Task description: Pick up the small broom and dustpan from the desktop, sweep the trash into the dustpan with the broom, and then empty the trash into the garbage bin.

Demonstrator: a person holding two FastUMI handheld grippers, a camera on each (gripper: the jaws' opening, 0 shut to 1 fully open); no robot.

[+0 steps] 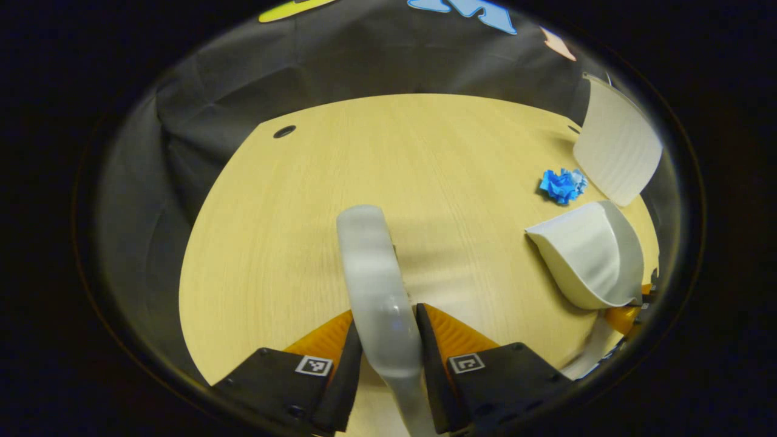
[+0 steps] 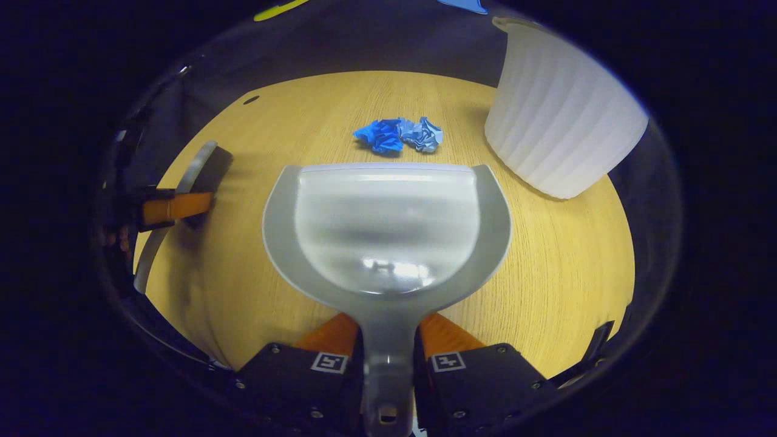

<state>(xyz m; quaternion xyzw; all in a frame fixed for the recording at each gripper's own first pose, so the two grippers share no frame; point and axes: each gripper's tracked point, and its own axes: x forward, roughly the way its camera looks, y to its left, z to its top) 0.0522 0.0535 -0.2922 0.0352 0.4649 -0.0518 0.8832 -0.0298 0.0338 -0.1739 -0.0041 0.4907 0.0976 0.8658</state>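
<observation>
In the left gripper view, the broom (image 1: 379,285) is being clamped by its handle between both fingers of the left gripper (image 1: 388,340), the handle arching forward over the desktop (image 1: 303,200). Ahead and to that gripper's right, the crumpled blue trash (image 1: 563,185) is lying on the wood, with the dustpan (image 1: 592,255) just short of it and the white garbage bin (image 1: 616,149) beyond. For a clean sweep, the bristles are best being carried to the far side of the trash and drawn back toward the pan's mouth.

In the right gripper view, the dustpan (image 2: 385,227) is being gripped by its handle between the fingers of the right gripper (image 2: 388,352), its front lip pointing at the trash (image 2: 399,135) straight ahead, close but apart. The garbage bin (image 2: 561,115) is standing ahead and right; the left gripper (image 2: 176,206) is being held off to the left. The lip is probably best being pressed flat to the desktop (image 2: 546,267), so nothing slips under.
</observation>
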